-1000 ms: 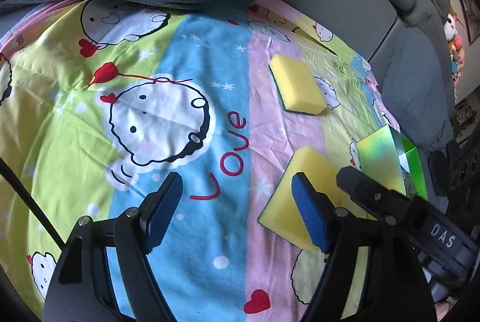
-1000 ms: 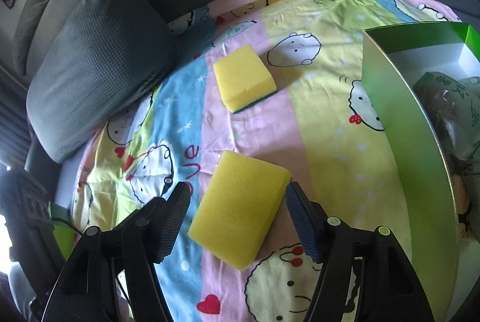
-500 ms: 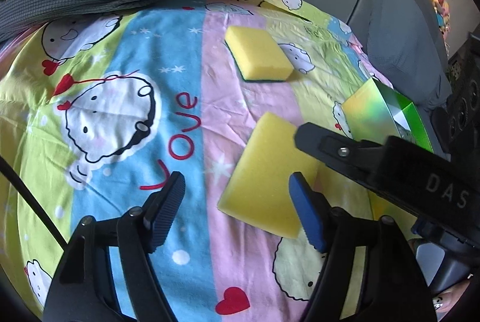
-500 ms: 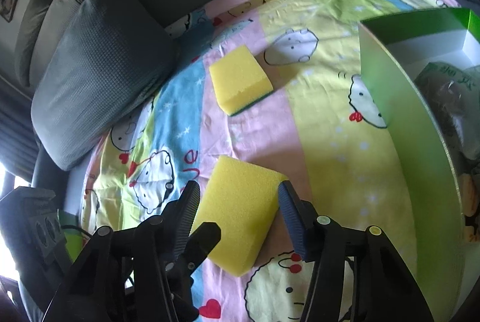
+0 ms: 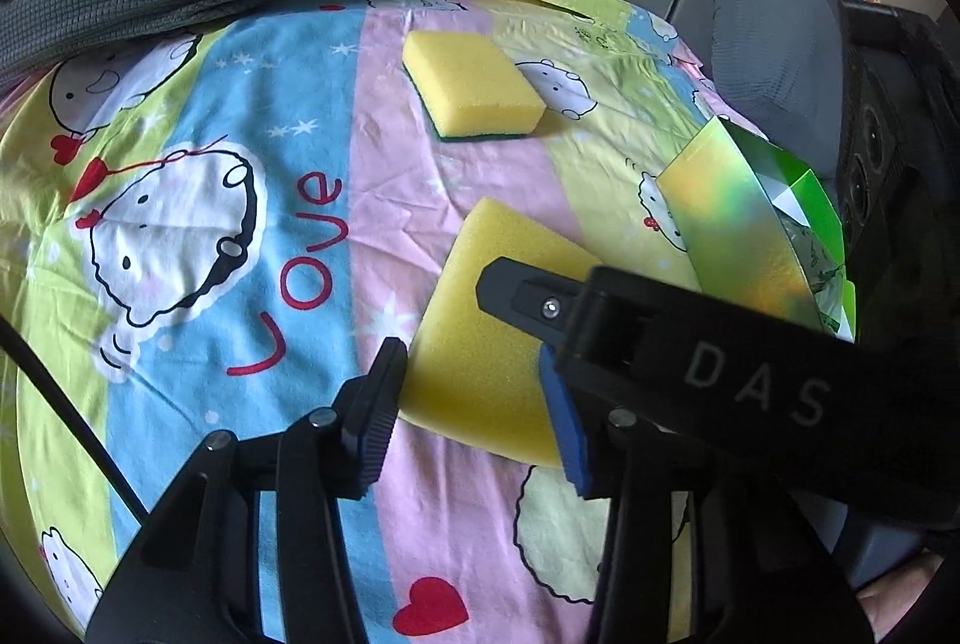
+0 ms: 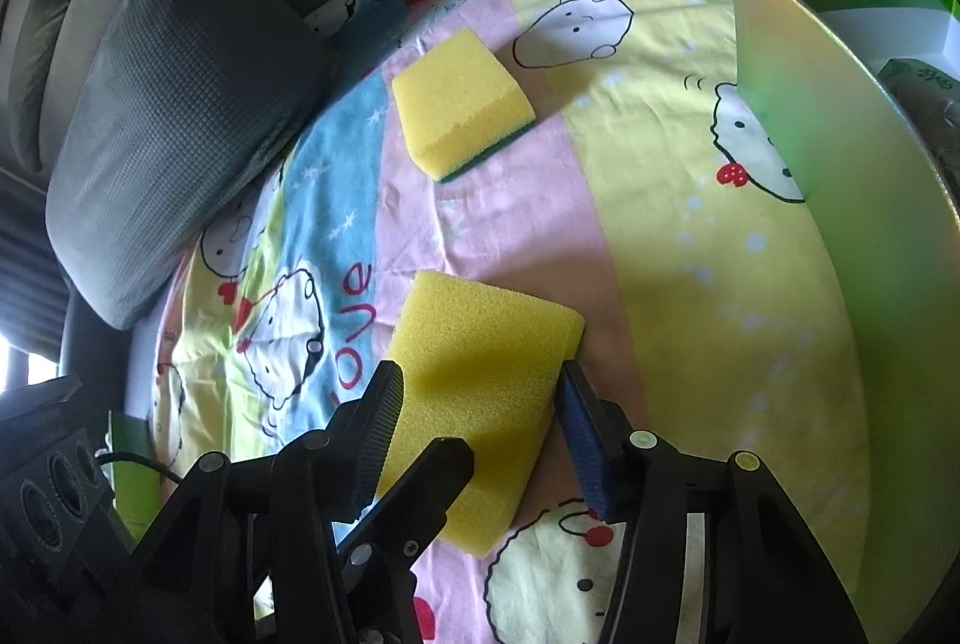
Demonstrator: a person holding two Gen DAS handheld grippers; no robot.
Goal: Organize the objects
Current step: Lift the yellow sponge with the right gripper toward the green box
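The near sponge (image 6: 480,386), soft and light, sits squeezed between the right claw (image 6: 474,422) pads; the left claw (image 5: 474,404), closing, straddles its edge half-open.

A home - grey sofa (image 5: 774,62); cartoon bedsheet (image 5: 180,164).

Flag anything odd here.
Both claws crowd one sponge: the left claw and right claw have just been closing with the same near sponge between their jaws. Nothing looks spilled or damaged.
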